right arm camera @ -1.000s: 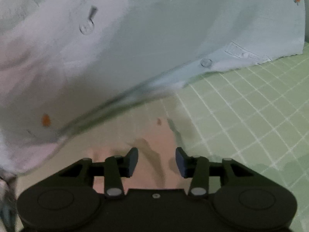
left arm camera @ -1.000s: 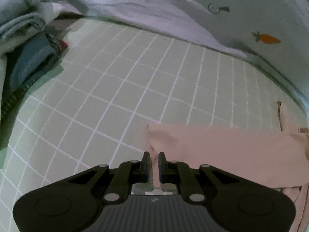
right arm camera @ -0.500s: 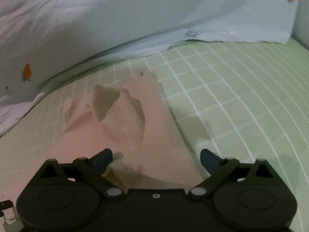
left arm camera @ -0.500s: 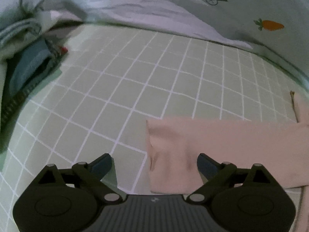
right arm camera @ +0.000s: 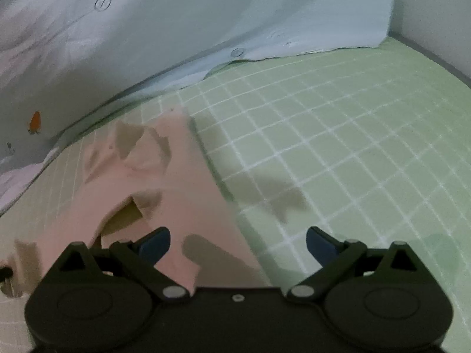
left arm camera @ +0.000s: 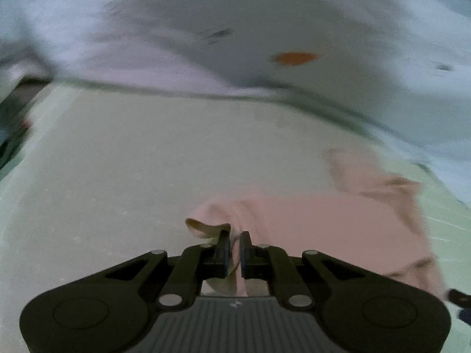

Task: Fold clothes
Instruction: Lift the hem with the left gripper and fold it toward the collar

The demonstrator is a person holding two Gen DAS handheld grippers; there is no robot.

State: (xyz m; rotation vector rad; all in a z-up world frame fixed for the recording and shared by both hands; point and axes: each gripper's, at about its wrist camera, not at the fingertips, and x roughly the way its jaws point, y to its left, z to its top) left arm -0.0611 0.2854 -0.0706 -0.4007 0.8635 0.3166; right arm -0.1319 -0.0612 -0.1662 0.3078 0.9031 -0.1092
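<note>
Left gripper (left arm camera: 232, 248) at 6 o'clock in the left wrist view: fingers (left arm camera: 223, 250) have just snapped shut and now pinch a bunched corner of the pink garment (left arm camera: 323, 223), cloth visibly squeezed between the pads, a curled flap sticking out toward 9 o'clock. The view is heavily motion-blurred, so we can't read fine detail.

Right gripper (right arm camera: 238, 242) at 6 o'clock in its own view: fingers (right arm camera: 156, 239) spread wide, having just been opening, nothing gripped. The garment's straight edge runs under the gap; the left finger is over pink cloth, the right finger over bare sheet.

Step in hand, as we judge it: mid-fold of the pink piece, left hand carrying its corner across while the right has let go. Next move likely calls for the left to lay that corner flat onto the rest of the cloth, and the right to come down on a free edge or hold the body still; watch for the thin fabric dragging and wrinkling.

Materials: the garment is thin, soft, limp knit-looking cloth, pale pink, rumpled with a few raised folds and shadowed pockets toward 11 o'clock in the right view. It lies on a bed sheet (right arm camera: 338, 135), light green with a white grid, smooth and flat.

Farthest, at 12 o'clock: a pale blue quilt (right arm camera: 206, 14) with small carrot prints, puffy, its edge lying on the sheet.
</note>
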